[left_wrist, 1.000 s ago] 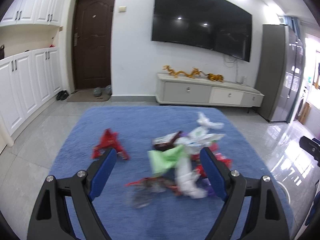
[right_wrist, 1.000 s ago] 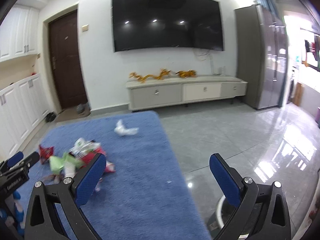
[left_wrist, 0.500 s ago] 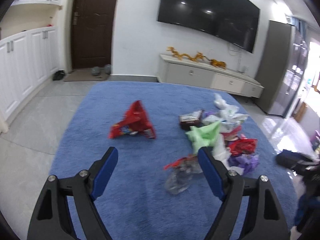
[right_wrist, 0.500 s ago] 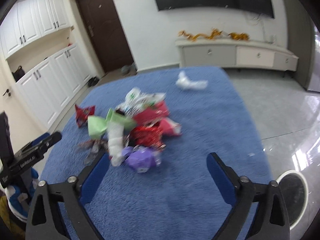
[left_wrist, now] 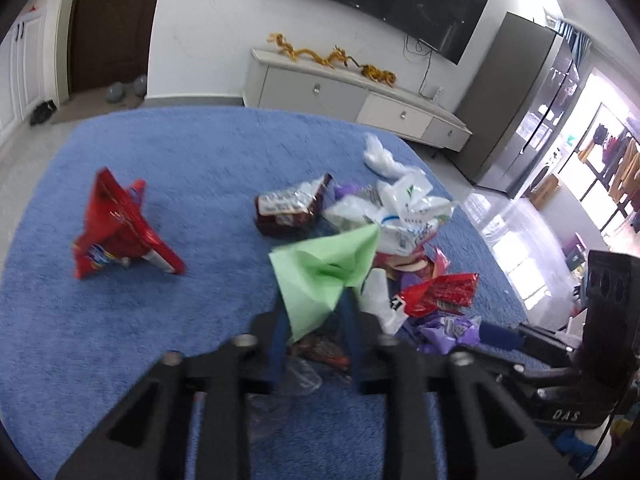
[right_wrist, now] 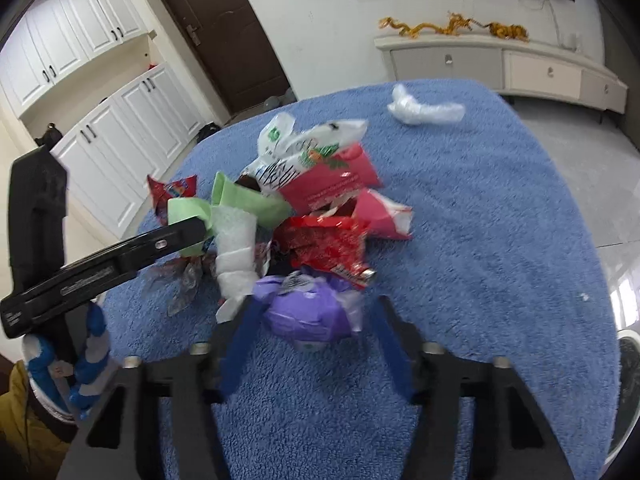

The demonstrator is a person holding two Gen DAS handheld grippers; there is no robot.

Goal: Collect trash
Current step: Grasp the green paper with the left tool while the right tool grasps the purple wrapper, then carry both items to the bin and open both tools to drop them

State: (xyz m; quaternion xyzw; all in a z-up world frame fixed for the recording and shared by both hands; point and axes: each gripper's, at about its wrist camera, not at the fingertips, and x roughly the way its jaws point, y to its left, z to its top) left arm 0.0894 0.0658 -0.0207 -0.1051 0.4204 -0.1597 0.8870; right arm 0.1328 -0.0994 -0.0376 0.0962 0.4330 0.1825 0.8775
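Between the closing jaws of the left gripper (left_wrist: 312, 320) sits a green paper (left_wrist: 324, 272) — pinched low, apparently. The right gripper (right_wrist: 312, 320) is closing around a purple bag (right_wrist: 308, 312) just ahead — each hand seemingly claiming one scrap from the rug (right_wrist: 480, 220).

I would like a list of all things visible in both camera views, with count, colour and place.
rug: 1, blue, on the floor
snack bag: 1, red, alone on the rug's left
green paper: 1, between left gripper's closing jaws
purple wrapper: 1, between right gripper's closing jaws
white plastic bag: 1, beyond the pile
TV cabinet: 1, white, at the wall
door: 1, brown
left gripper: black, blue pads
right gripper: black, blue pads
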